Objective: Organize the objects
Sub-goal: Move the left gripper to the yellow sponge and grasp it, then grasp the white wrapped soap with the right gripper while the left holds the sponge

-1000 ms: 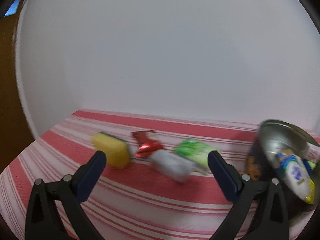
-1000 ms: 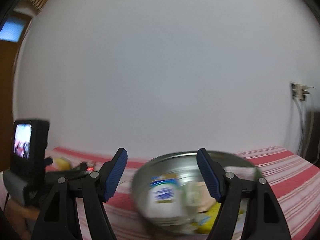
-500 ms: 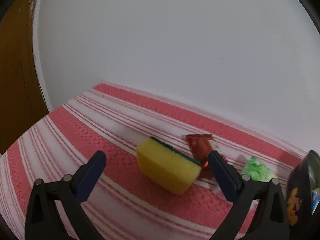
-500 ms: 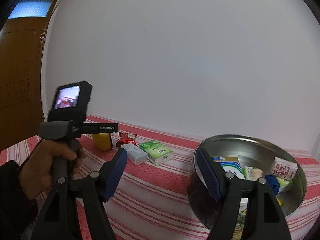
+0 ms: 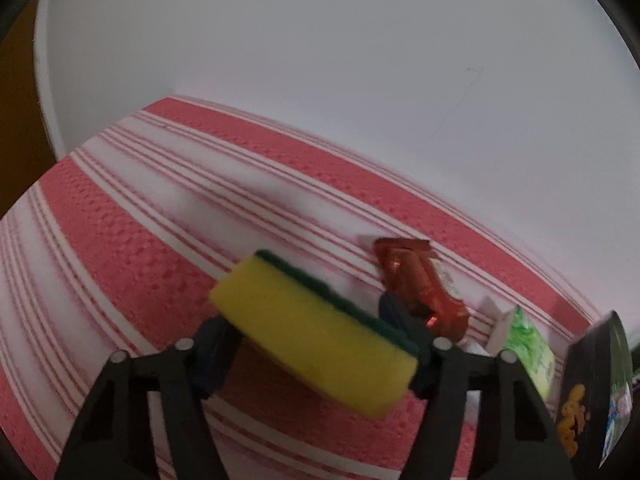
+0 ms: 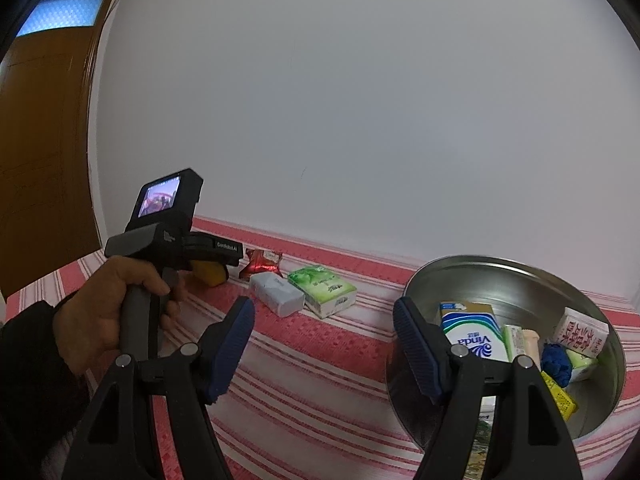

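Sponge, yellow and soft with a dark green scrubby top (image 5: 316,344), sits between the two fingers of the left tool (image 5: 316,354), whose jaws are closing in on its ends; it looks like they touch it. The sponge lies on the red and white striped desk cloth (image 5: 132,248), well apart from the big round metal tin (image 6: 516,280). A shiny red wrapper (image 5: 420,284) lies just behind the sponge. The right tool (image 6: 324,344) is spread wide, grasping nothing, near the tin's rim.
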`<action>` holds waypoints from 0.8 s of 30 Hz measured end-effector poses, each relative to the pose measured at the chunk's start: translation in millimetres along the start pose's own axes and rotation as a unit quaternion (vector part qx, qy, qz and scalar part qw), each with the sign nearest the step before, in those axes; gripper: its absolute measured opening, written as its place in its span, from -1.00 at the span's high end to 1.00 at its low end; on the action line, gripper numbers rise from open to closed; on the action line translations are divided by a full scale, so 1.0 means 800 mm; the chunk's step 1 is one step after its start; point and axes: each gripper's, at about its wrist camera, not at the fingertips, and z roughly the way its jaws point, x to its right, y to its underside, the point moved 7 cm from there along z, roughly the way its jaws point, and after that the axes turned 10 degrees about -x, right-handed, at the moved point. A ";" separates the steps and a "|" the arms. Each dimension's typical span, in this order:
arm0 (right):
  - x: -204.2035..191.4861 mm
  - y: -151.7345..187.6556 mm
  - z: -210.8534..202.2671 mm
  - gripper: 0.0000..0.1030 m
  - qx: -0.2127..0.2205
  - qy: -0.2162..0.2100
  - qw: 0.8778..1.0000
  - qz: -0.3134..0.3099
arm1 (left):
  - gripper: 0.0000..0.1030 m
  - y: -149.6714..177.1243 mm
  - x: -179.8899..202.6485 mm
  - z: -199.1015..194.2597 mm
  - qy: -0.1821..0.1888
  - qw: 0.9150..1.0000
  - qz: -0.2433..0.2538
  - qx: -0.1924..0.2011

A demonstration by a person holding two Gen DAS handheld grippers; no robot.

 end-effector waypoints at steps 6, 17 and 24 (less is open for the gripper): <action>-0.020 0.000 0.041 -0.43 -0.053 -0.047 0.997 -0.014 | -0.22 0.000 -0.009 -0.021 -0.026 0.999 0.020 0.021; -0.051 -0.003 0.178 -0.43 -0.210 -0.172 0.959 0.081 | -0.22 -0.020 -0.049 -0.070 -0.028 0.995 -0.035 0.088; -0.045 -0.015 0.240 -0.43 -0.232 -0.099 0.962 0.105 | -0.22 -0.037 -0.068 -0.071 -0.050 0.992 -0.040 0.106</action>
